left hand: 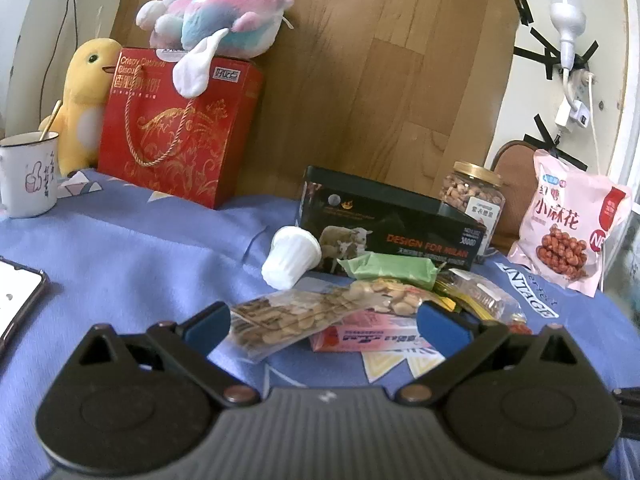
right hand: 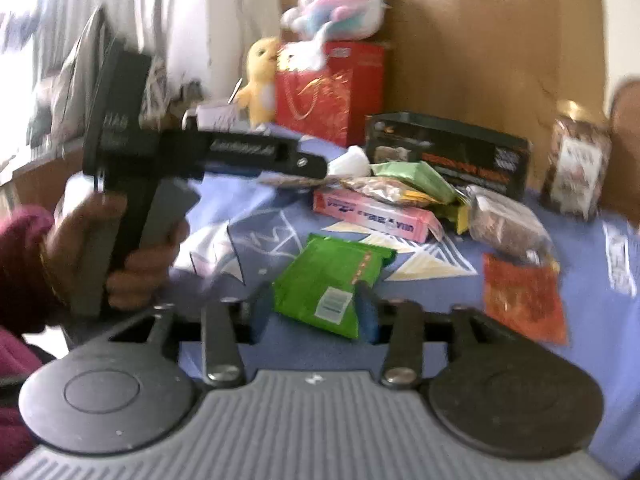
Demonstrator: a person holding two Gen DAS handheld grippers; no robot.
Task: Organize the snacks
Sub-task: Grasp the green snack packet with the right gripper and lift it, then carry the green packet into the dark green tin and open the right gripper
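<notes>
Snacks lie heaped on a blue cloth [left hand: 132, 248]. My left gripper [left hand: 324, 322] stands wide open, low over a clear bag of pale nuts [left hand: 304, 316] and a pink box [left hand: 372, 336], touching neither. In the right wrist view a hand holds the left gripper [right hand: 316, 166] at the pile's edge. My right gripper [right hand: 313, 312] is open, with a bright green packet [right hand: 332, 284] lying flat on the cloth between its fingers; the view is blurred. The pink box [right hand: 376, 216] lies just beyond the packet.
A black box [left hand: 384, 232], nut jar [left hand: 472, 196] and pink snack bag [left hand: 572, 232] stand behind the pile. At the back left are a red gift bag [left hand: 180, 132] and a mug [left hand: 28, 176]. A phone [left hand: 16, 300] lies left, an orange packet [right hand: 524, 304] right.
</notes>
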